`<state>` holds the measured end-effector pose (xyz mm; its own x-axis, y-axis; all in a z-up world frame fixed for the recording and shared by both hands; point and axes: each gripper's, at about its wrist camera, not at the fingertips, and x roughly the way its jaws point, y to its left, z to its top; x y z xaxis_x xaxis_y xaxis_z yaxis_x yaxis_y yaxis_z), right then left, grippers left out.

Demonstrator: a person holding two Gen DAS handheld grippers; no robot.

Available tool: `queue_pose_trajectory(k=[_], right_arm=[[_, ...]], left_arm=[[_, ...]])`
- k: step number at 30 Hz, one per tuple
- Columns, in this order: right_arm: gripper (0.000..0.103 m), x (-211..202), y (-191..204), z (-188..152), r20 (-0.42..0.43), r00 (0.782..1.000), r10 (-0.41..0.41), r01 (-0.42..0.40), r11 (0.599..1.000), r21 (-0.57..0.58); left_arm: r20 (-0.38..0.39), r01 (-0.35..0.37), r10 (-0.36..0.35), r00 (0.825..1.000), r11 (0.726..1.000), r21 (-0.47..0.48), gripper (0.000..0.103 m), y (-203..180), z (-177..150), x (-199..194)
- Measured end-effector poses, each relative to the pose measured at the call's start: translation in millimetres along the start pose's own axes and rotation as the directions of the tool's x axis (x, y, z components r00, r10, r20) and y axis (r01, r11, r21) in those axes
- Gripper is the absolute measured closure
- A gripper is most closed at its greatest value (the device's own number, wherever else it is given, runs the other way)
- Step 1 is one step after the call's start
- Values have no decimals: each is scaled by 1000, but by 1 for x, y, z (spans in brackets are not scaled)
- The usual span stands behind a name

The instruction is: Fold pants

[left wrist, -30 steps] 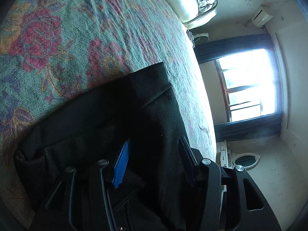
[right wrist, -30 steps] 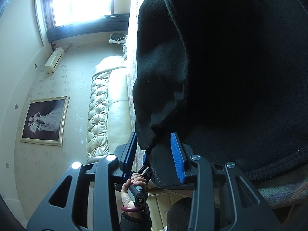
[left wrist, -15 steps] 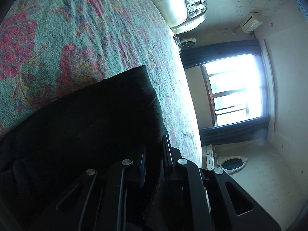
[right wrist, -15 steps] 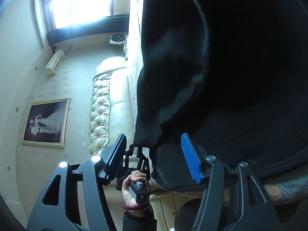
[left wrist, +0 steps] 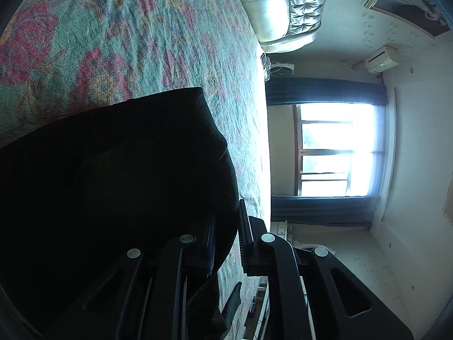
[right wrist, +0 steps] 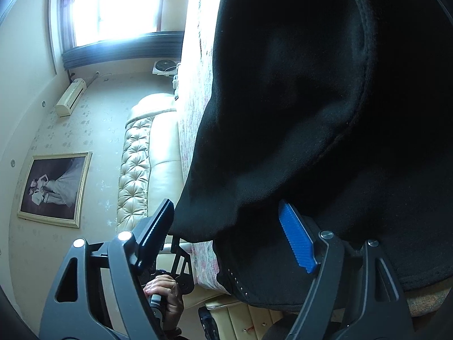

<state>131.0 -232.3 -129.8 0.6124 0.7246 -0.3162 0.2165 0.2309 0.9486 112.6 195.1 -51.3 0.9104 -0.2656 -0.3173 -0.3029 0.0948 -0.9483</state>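
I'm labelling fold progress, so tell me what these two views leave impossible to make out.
- Left wrist view: the black pants fill the lower left, dark and featureless; which part the left gripper pinches is unclear.
- Right wrist view: pants run off the top and right edges, hiding the bed; overall fold shape unseen.
- Right gripper, jaws just opening: cloth contact at the blue pad uncertain.

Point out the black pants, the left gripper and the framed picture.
black pants [left wrist: 119, 175], left wrist view, top fabric surface.
left gripper [left wrist: 226, 243], left wrist view, between its fingertips.
framed picture [right wrist: 53, 188], right wrist view, picture centre.
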Motion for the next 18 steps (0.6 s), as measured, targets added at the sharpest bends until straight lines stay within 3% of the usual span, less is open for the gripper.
queue_pose_trajectory(k=[4,7,8,9,18], right_arm=[[33,-4,-6,14,54,999,-3,5,1000,-21],[71,-3,-6,23,51,999,-3,7,998,-67],[88,-3,-9,26,41,999,-1,4,998,-68],[93,-5,-12,29,34,999,-3,6,998,-63],[96,-41,16,9,-19,1000,21,-25,970,-240]], left_arm=[[2,-18,18,1000,1000,-7,89,-1,0,-2],[0,-31,31,1000,1000,-8,89,2,2,-2],[-8,-33,33,999,999,-8,89,4,3,-2],[-11,-45,45,999,999,-5,89,6,4,-2],[-16,-71,71,997,996,52,89,17,-3,-40]])
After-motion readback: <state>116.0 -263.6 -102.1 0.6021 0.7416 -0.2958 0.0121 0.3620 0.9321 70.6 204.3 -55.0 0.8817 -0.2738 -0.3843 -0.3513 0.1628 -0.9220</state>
